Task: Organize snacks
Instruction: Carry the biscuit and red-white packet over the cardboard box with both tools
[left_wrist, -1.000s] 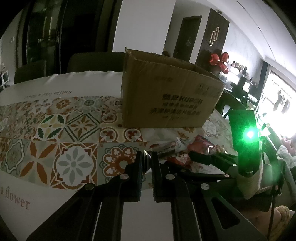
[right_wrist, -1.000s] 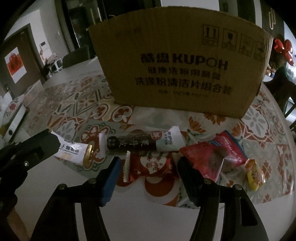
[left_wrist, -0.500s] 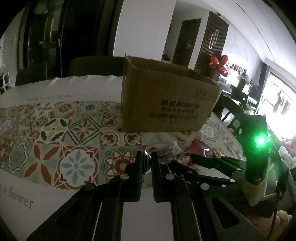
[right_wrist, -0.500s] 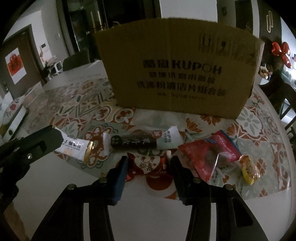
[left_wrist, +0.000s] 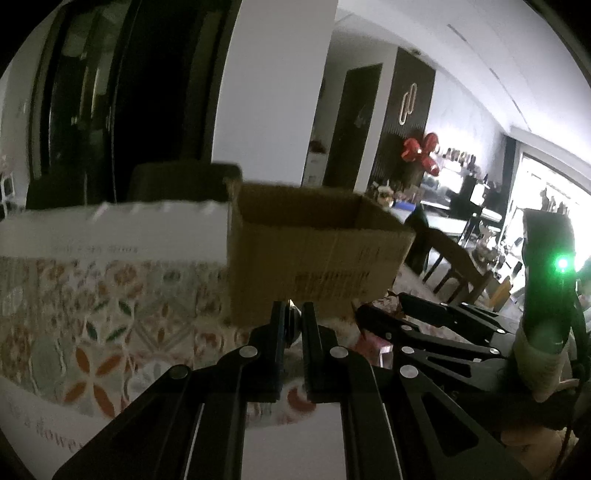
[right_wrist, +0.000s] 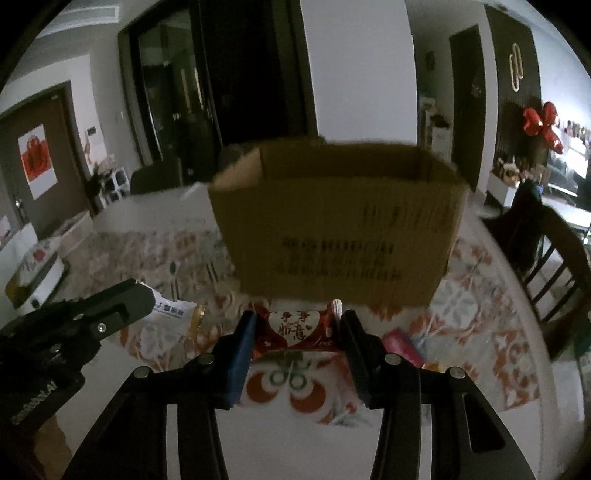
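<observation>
An open cardboard box (right_wrist: 340, 221) stands on the patterned tablecloth; it also shows in the left wrist view (left_wrist: 314, 254). My right gripper (right_wrist: 295, 328) is shut on a red heart-print snack packet (right_wrist: 295, 326) and holds it above the table, in front of the box. My left gripper (left_wrist: 293, 325) is shut on a white snack packet (right_wrist: 170, 310), which shows end-on between its fingers in the left wrist view and plainly in the right wrist view. The left gripper (right_wrist: 122, 306) sits left of the right one. A pink-red packet (right_wrist: 400, 345) lies on the table to the right.
The tablecloth (left_wrist: 92, 295) covers a round table with a white border. Dark wooden chairs (right_wrist: 554, 266) stand at the right. A dark chair back (left_wrist: 177, 181) stands behind the table. The right gripper's body (left_wrist: 443, 332) fills the lower right of the left wrist view.
My right gripper closed on the red heart packet and lifted it off the table. Both grippers rose; the box's open top now shows. The left gripper kept hold of the white packet.
</observation>
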